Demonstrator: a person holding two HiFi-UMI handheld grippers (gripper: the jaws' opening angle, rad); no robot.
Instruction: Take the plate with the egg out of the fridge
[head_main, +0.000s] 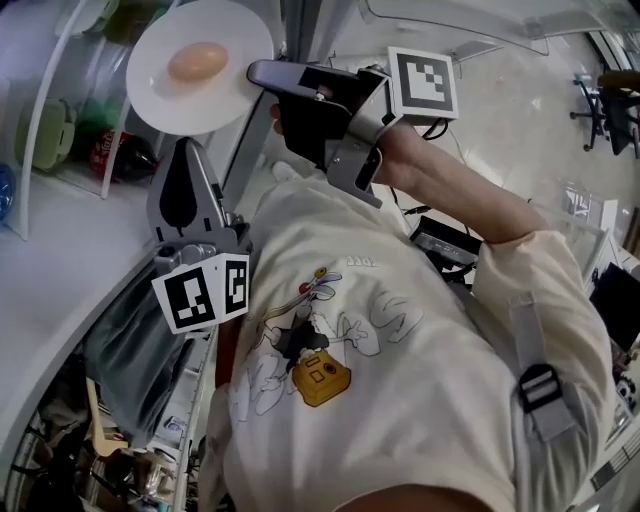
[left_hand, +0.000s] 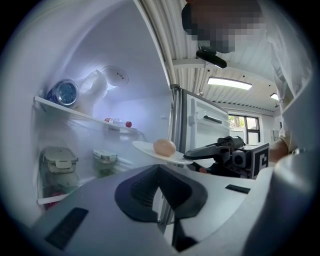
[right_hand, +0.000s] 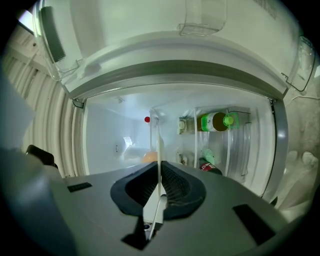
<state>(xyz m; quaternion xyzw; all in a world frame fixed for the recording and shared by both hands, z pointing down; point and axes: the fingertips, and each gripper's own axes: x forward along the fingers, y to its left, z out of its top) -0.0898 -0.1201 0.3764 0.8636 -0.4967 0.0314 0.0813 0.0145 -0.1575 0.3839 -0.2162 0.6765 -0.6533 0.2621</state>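
At the open front of the fridge (left_hand: 145, 107), the plate (head_main: 160, 90) is held level in the air with the egg (head_main: 198, 62) lying near its middle. The right gripper (head_main: 258, 72) grips the plate by its right rim. In the right gripper view that rim shows edge-on as a thin white line pinched between the narrow jaws, and the egg peeks out just beyond the left pad. The person's hand and forearm run back from this gripper to the right, with its marker cube (head_main: 422, 82) on top.

The left gripper (head_main: 185, 148) is near and just below the plate, pointing up toward it but not touching. Its jaws are closed together with nothing between them. In the left gripper view, the plate and egg float beyond the closed pads, with the right gripper reaching in from the right.

Farther inside the fridge, at left in the left gripper view, a shelf (left_hand: 75, 112) carries a small red-capped bottle (left_hand: 117, 121) lying on its side. Two lidded tubs (left_hand: 60, 160) sit on the level below. A green bottle (right_hand: 215, 121) shows in the racks at right in the right gripper view.

A cream shirt (head_main: 400, 380) with a cartoon print fills the near part of the head view.
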